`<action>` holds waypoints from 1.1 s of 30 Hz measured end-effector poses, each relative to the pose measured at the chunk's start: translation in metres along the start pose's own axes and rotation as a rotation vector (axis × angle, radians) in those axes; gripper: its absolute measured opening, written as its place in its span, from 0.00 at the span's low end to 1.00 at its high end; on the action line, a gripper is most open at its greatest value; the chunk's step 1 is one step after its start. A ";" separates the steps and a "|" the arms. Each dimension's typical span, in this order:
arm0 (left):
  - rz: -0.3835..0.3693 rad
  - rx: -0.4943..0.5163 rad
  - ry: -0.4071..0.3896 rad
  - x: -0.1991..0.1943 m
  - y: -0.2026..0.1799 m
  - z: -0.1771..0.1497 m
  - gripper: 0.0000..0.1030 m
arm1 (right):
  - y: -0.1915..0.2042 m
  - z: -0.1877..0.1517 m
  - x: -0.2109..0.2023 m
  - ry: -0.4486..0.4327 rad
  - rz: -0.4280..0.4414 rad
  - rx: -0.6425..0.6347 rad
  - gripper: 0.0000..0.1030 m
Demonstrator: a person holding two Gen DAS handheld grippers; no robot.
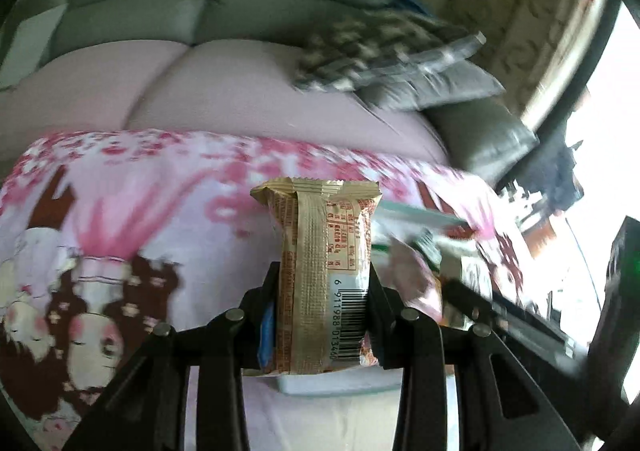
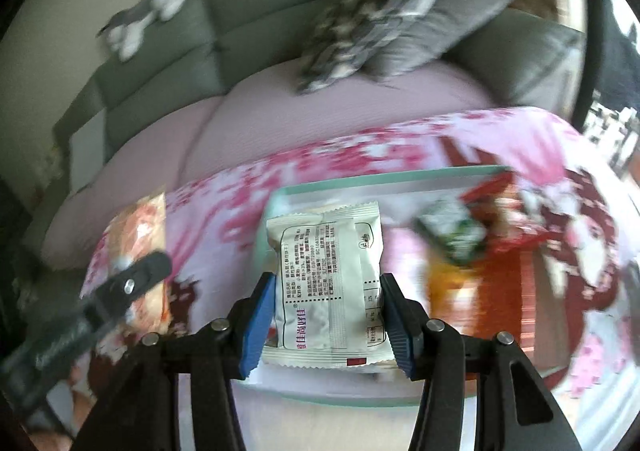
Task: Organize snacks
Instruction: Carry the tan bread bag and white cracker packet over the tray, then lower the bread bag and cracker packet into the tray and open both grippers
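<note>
2 grippers: left gripper clamps 1 gold packet; right gripper clamps 1 white packet.

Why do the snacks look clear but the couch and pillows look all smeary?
Left wrist view: the gold snack pack is sharp, the pillows streak from motion blur, the window glares white. Right wrist view: the white snack pack reads clearly, the tray and background smear; fisheye bends both.
</note>
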State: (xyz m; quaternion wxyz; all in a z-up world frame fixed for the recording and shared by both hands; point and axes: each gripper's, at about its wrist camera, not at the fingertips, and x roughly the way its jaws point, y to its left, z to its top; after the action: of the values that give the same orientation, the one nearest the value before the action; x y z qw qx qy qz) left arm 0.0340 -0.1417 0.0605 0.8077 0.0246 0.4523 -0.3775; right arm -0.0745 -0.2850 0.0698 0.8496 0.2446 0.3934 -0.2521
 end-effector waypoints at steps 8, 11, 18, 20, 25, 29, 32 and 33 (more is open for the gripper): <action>-0.016 0.117 0.089 0.044 -0.056 -0.016 0.37 | -0.079 0.004 0.007 0.033 -0.112 0.134 0.53; 0.007 0.127 0.114 0.056 -0.059 -0.019 0.37 | -0.086 0.003 0.009 0.045 -0.106 0.147 0.53; 0.031 0.114 0.126 0.065 -0.054 -0.022 0.37 | -0.083 0.003 0.018 0.058 -0.096 0.139 0.53; 0.039 0.109 0.136 0.069 -0.052 -0.022 0.37 | -0.083 0.002 0.021 0.066 -0.099 0.137 0.53; 0.028 0.067 0.144 0.064 -0.046 -0.023 0.69 | -0.083 0.003 0.022 0.066 -0.116 0.129 0.55; 0.039 0.058 0.131 0.046 -0.046 -0.026 0.76 | -0.082 0.002 0.016 0.069 -0.121 0.116 0.65; 0.086 0.033 0.106 0.029 -0.037 -0.035 0.84 | -0.076 -0.004 0.006 0.061 -0.122 0.094 0.74; 0.109 0.024 0.099 0.023 -0.033 -0.039 0.84 | -0.073 -0.008 0.001 0.058 -0.118 0.082 0.76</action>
State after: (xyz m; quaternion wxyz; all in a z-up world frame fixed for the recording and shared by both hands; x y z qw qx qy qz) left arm -0.0076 -0.1643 0.0300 0.8034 0.0775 0.4850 -0.3367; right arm -0.1234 -0.3359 0.0485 0.8107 0.2627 0.4211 -0.3105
